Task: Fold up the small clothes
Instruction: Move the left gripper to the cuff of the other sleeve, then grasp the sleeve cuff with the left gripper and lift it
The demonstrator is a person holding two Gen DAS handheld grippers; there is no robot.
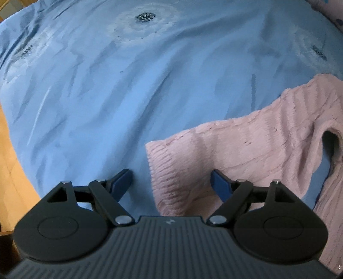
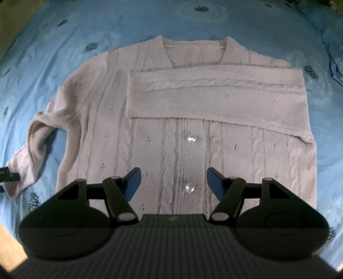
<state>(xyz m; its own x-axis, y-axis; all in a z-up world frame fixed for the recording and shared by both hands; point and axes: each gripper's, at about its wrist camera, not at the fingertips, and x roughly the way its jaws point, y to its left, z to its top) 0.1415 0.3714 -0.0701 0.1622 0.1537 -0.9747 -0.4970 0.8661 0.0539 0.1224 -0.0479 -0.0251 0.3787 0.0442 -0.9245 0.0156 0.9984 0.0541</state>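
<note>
A pink cable-knit cardigan lies flat, front up, on the blue sheet. One sleeve is folded across its chest. The other sleeve trails bent off the left side. My right gripper hovers open over the lower front, with a pearl button showing between its fingers. In the left wrist view the loose sleeve runs in from the right. Its ribbed cuff lies under the open left gripper, whose pads stand apart from the knit. A dark part of the left gripper shows by that cuff.
The blue flower-print bed sheet spreads wide beyond the sleeve. A wooden floor shows past the bed's left edge. A pink patterned cloth sits at the far right corner.
</note>
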